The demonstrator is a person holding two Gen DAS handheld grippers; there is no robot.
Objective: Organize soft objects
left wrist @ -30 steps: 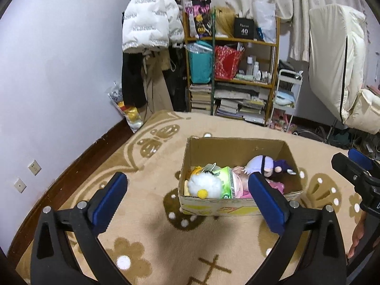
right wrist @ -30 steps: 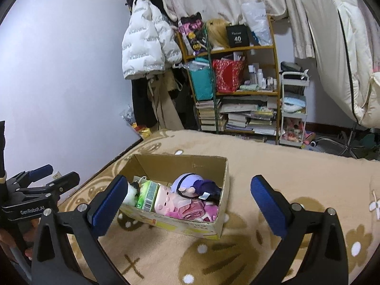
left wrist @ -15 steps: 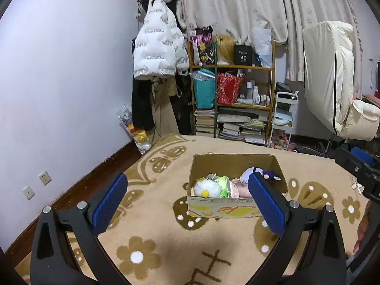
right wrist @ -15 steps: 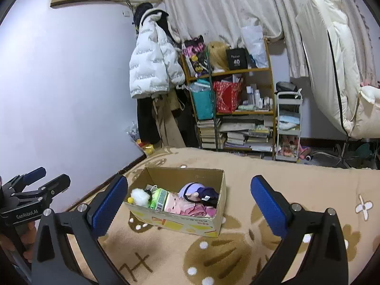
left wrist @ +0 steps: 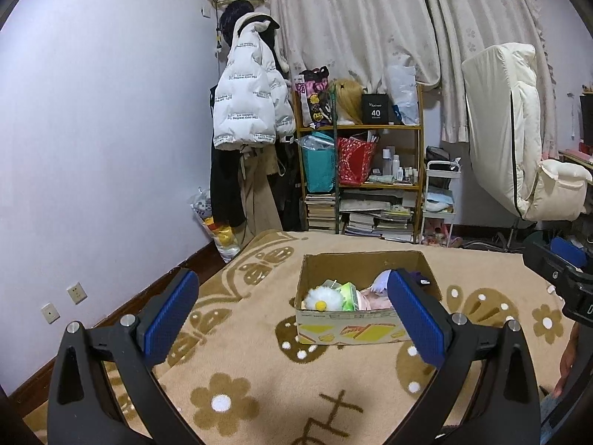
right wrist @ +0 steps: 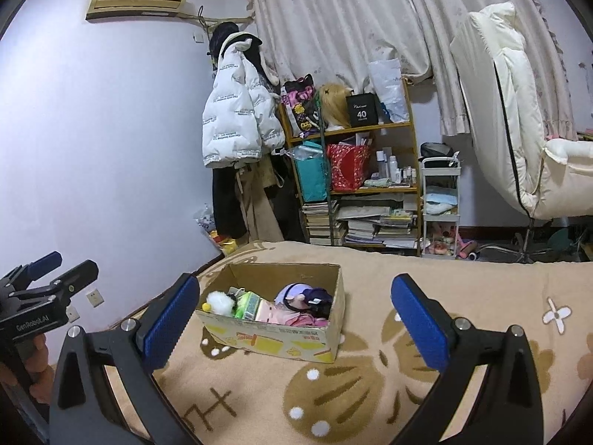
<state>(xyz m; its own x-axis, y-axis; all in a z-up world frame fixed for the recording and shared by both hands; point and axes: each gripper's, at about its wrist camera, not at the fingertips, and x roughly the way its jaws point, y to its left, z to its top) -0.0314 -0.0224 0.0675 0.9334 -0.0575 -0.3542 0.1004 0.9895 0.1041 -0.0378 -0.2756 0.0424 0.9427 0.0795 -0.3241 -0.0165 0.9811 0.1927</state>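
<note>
An open cardboard box (left wrist: 348, 330) stands on the tan blanket; it also shows in the right wrist view (right wrist: 281, 341). Inside lie a white fluffy toy (left wrist: 323, 299), a green packet (left wrist: 348, 294), a pink doll (right wrist: 274, 311) and a purple-haired plush (right wrist: 300, 294). My left gripper (left wrist: 292, 311) is open and empty, well back from the box. My right gripper (right wrist: 294, 315) is open and empty, also back from the box.
The tan patterned blanket (left wrist: 259, 389) covers the surface. Behind are a shelf (left wrist: 370, 178) of books and bags, a hanging white jacket (left wrist: 248, 104), a white trolley (right wrist: 441, 204) and a cream chair (left wrist: 519, 141). The wall is at the left.
Both grippers have pulled back and risen from the box, which now looks smaller and farther. Both stay open and empty.
</note>
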